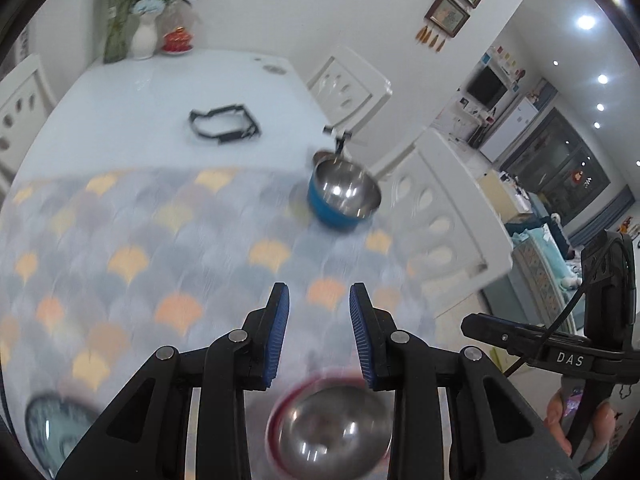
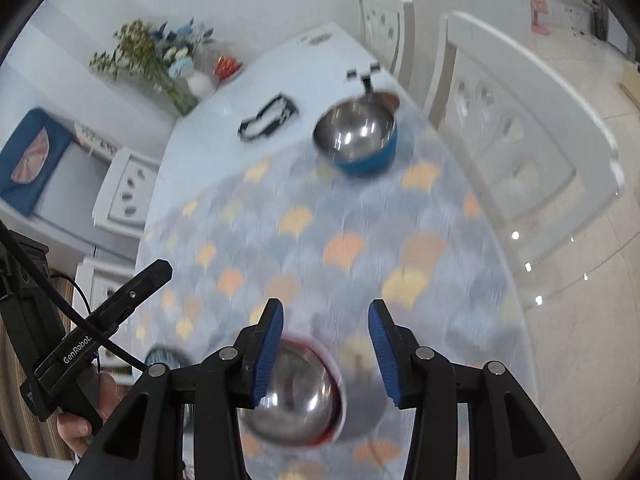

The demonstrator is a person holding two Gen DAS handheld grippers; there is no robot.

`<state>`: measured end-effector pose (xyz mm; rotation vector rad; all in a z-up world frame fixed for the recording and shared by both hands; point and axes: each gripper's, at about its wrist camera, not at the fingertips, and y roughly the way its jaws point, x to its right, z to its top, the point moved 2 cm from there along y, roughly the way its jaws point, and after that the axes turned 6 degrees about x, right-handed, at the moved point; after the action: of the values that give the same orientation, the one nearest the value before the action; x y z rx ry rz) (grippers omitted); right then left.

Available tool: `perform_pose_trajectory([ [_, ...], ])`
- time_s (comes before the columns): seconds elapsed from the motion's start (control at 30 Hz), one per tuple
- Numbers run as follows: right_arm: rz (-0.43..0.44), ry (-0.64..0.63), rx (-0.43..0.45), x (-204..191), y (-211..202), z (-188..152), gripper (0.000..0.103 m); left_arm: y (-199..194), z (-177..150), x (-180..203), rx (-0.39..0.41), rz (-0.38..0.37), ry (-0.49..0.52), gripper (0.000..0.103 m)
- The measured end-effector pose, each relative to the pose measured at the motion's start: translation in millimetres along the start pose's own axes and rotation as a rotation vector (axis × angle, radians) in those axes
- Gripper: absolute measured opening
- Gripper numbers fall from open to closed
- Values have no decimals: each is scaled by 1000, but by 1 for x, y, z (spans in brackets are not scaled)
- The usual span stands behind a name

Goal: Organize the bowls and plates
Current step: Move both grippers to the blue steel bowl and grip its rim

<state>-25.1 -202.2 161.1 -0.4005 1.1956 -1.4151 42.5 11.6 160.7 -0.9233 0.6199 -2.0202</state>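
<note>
A blue bowl (image 1: 344, 196) (image 2: 356, 140) with a steel inside stands on the far right part of the fan-patterned mat (image 1: 140, 240) (image 2: 360, 240). A red-rimmed steel bowl (image 1: 332, 428) (image 2: 296, 400) sits on the mat close below both grippers. My left gripper (image 1: 319, 320) hovers above it, open, with nothing between its blue pads. My right gripper (image 2: 326, 320) is also open and empty above that bowl. A patterned bluish plate (image 1: 52, 432) (image 2: 164, 356) lies at the near left, partly hidden by the gripper's frame. The picture is blurred.
A black strap (image 1: 224, 124) (image 2: 268, 118) lies on the bare white table (image 1: 160, 80) beyond the mat. A vase of flowers (image 1: 144, 36) and a red lidded pot (image 1: 178, 40) stand at the far end. White chairs (image 1: 436, 216) (image 2: 520, 140) line the right side.
</note>
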Motion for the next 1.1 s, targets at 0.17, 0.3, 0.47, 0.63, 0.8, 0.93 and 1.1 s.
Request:
perform_pose_trajectory([
  [0.17,-22,31,39,20,26,63,54,55,47,5,-32,-12,2,38],
  [0.3,-35,47,14,37,72,108,54,108,68,-1,-85,-23,-29,48],
  [0.47,-50,50,-35,56,126,140,54,180,82,-11,-167,-55,-83,48],
  [0.63,-49,49,-88,68,172,152,54,229,82,-13,-216,-61,-87,45],
  [0.8,-37,41,-103,77,198,156,51,256,77,-19,-251,-66,-97,39],
  [0.93,-36,38,-109,82,211,155,42,266,73,-22,-266,-79,-101,32],
  [1.1,-52,32,-112,87,217,153,29,271,72,-19,-263,-70,-84,20],
])
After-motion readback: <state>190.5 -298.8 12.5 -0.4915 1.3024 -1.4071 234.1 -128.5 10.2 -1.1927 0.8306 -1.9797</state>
